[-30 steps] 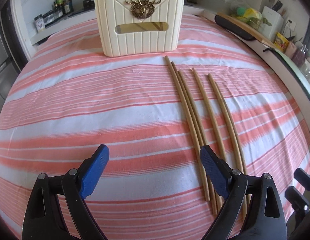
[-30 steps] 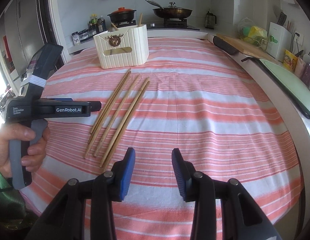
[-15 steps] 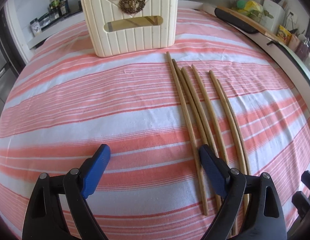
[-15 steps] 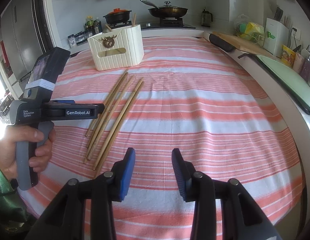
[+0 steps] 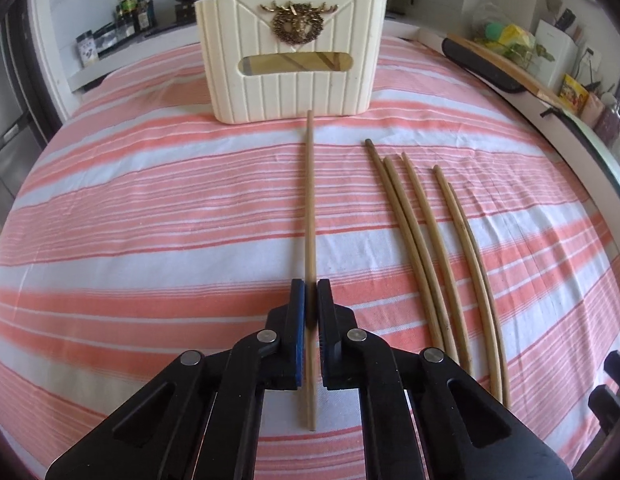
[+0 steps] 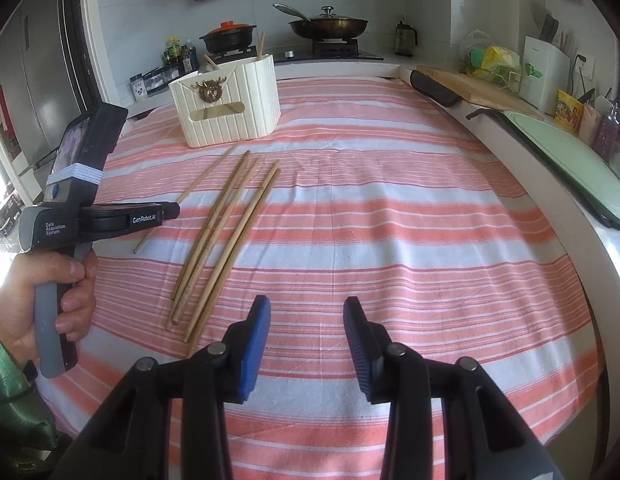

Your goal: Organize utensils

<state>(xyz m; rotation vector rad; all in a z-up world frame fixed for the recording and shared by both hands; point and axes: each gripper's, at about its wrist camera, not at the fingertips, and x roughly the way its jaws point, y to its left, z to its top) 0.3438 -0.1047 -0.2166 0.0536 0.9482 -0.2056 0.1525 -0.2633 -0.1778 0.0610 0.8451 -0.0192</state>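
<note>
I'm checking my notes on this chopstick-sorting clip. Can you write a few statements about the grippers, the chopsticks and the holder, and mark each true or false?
1. The left gripper is shut on a single chopstick. True.
2. The right gripper holds a chopstick. False: its jaws stand apart with only the striped tablecloth between them.
3. Five loose chopsticks lie on the cloth beside the gripped one. True.
4. The cream utensil holder lies tipped on its side. False: it stands upright at the far end of the table.
5. The holder is empty. False: utensil ends stick up above its rim in the right wrist view.
</note>
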